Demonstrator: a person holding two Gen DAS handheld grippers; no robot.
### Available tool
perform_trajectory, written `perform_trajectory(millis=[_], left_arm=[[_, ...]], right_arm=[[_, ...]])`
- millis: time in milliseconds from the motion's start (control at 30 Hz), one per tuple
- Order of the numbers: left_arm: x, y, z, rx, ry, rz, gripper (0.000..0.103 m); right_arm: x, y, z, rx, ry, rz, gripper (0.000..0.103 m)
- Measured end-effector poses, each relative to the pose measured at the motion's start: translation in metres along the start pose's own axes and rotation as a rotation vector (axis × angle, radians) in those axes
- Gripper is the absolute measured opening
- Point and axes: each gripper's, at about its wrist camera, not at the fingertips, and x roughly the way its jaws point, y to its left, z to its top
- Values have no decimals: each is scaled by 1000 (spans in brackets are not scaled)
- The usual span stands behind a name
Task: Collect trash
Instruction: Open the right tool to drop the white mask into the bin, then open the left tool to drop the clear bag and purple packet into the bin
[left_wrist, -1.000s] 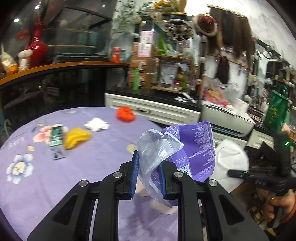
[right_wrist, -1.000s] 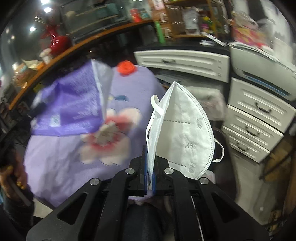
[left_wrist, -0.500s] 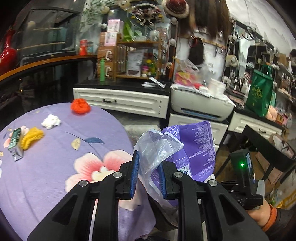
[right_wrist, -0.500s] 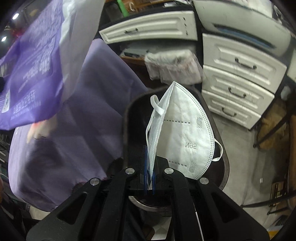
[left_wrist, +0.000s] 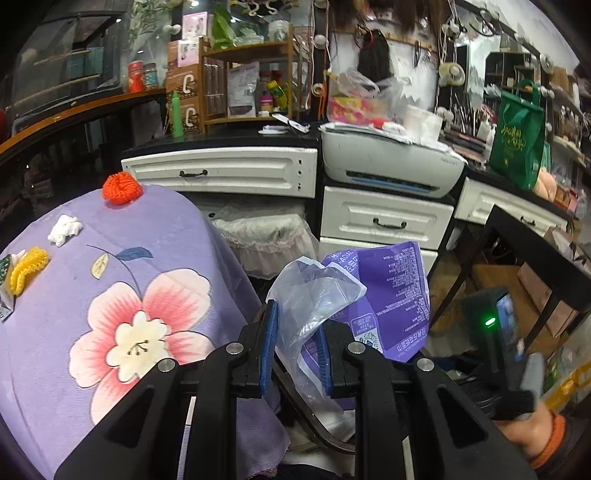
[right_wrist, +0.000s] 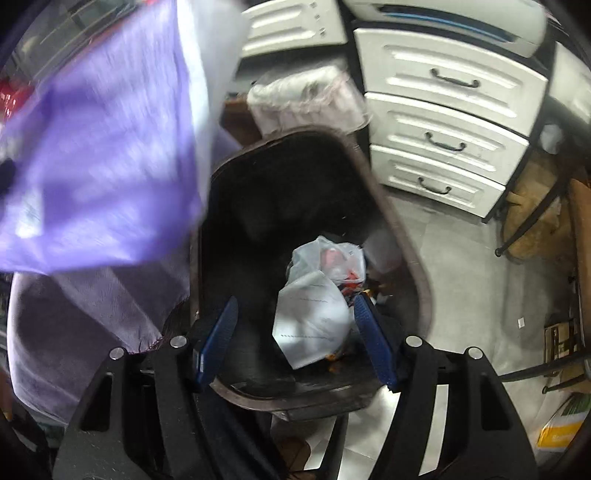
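Observation:
My left gripper (left_wrist: 297, 347) is shut on a purple plastic wrapper (left_wrist: 391, 295) with a clear crumpled end, held beside the table's edge above the dark bin's rim (left_wrist: 314, 432). The wrapper shows blurred in the right wrist view (right_wrist: 99, 155). My right gripper (right_wrist: 295, 332) is open and empty above the dark trash bin (right_wrist: 402, 229). The white face mask (right_wrist: 314, 317) lies inside the bin on a clear bag of rubbish (right_wrist: 328, 258).
A round table with a purple flowered cloth (left_wrist: 55, 306) carries an orange knitted piece (left_wrist: 122, 187), a white crumpled tissue (left_wrist: 64, 229) and a yellow knitted piece (left_wrist: 27, 264). White drawers (right_wrist: 447, 122) and a printer (left_wrist: 388, 162) stand behind the bin.
My right gripper has opened and the face mask has dropped into the bin. Both grippers have moved from the table towards the bin; the left still holds the wrapper.

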Motion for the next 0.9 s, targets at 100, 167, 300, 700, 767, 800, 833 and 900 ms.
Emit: perform_trajectory(millis=[100,167,300,700,767,800,833,900], left_arm=[[10,-6,-3,14,22,-2,20],[18,-13,-6,31,41,-5,20],[36,-26,-13,65,86,-14,20],[73,-58,-36,149,185,-30,20],[79,-60,-38,161,203,-21,20],[82,-59,-39,166,210,-16,20],[85,-59,-40,169,216,-12,21],[91,-60,-42,180,232,0,21]], right_arm=[[-16,-13,-2,18,-30,-20,71],[-29,-21,-3,26,-54,-46,71],[-54,-35,-6,54,-109,-91,72],[-91,-70,-7,140,-210,-145,76],[-93,-71,-7,150,-214,-142,76],[-93,-71,-7,153,-216,-137,76],[-94,-71,-7,155,-218,-133,76],[-94,-70,-7,155,-223,-130,76]])
